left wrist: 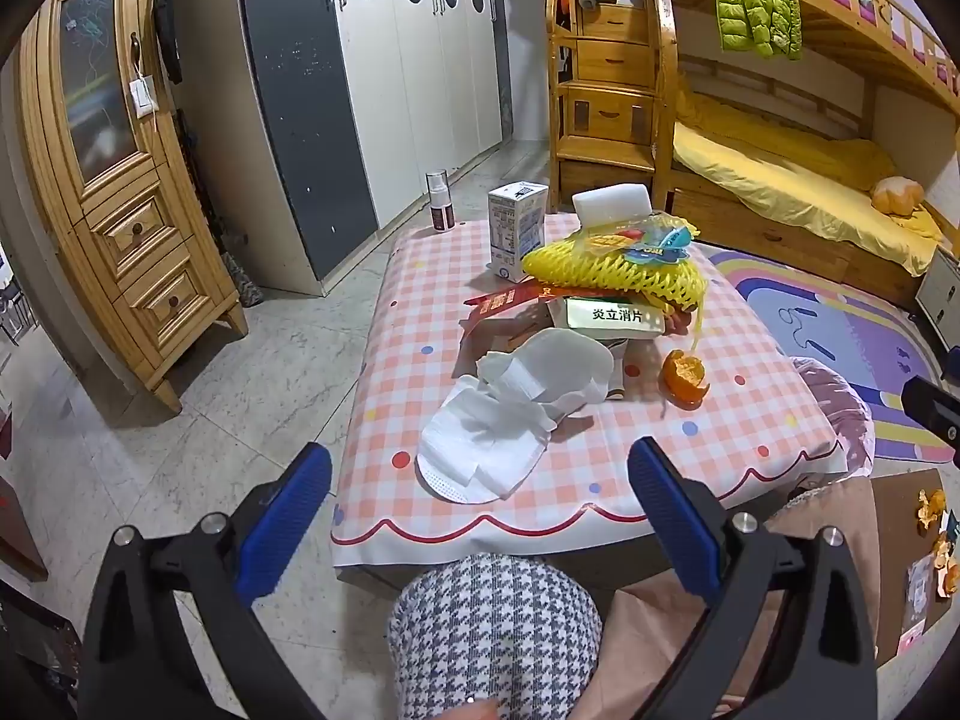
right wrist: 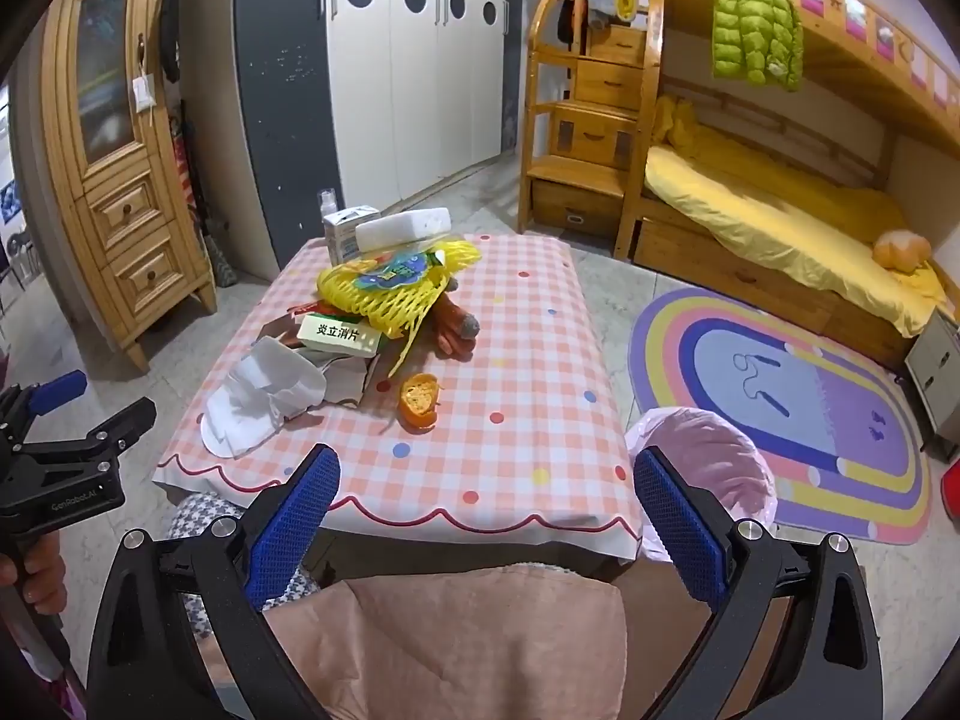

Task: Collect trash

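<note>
A pile of trash lies on the low table with the pink checked cloth [left wrist: 420,312] [right wrist: 528,360]: crumpled white tissue and paper [left wrist: 510,414] [right wrist: 258,402], a yellow foam fruit net [left wrist: 612,270] [right wrist: 390,294], a flat medicine box [left wrist: 612,315] [right wrist: 339,333], an orange peel [left wrist: 684,378] [right wrist: 420,399], a white carton [left wrist: 516,228] and a white foam block [left wrist: 612,201]. A bin lined with a pink bag [right wrist: 708,468] [left wrist: 834,402] stands at the table's right side. My left gripper [left wrist: 480,510] is open and empty, before the table's near edge. My right gripper [right wrist: 486,510] is open and empty, also short of the table.
A small dark bottle [left wrist: 440,201] stands at the table's far left corner. A wooden cabinet [left wrist: 114,192] and wardrobe [left wrist: 384,72] are to the left, a bunk bed [left wrist: 780,180] and a rainbow rug [right wrist: 792,408] to the right. More peel lies on the floor [left wrist: 936,534].
</note>
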Motion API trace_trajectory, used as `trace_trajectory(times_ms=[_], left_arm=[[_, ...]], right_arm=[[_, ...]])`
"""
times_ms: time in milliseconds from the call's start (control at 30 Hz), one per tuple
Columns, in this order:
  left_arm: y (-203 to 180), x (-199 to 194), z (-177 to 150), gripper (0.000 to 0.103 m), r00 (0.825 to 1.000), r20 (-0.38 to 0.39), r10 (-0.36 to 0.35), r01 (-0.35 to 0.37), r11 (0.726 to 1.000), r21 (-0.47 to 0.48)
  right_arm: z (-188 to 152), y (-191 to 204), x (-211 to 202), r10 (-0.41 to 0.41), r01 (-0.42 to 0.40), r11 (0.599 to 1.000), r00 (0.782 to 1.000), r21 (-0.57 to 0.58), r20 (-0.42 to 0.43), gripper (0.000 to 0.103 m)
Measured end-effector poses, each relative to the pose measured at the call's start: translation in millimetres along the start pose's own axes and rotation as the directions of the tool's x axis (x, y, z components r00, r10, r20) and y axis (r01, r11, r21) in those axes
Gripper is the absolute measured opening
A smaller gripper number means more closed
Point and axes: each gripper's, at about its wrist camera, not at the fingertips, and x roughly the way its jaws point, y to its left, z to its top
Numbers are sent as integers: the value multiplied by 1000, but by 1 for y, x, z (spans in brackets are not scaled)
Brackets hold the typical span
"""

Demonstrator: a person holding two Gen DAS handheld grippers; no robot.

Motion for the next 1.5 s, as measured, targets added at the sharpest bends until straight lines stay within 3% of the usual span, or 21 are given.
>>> trace_trajectory(times_ms=[1500], left_arm=[[2,-1,-2,96,1000,-4,2,-2,1000,1]], right_arm=[[1,1,-3,-1,1,1000,1000,0,6,97]])
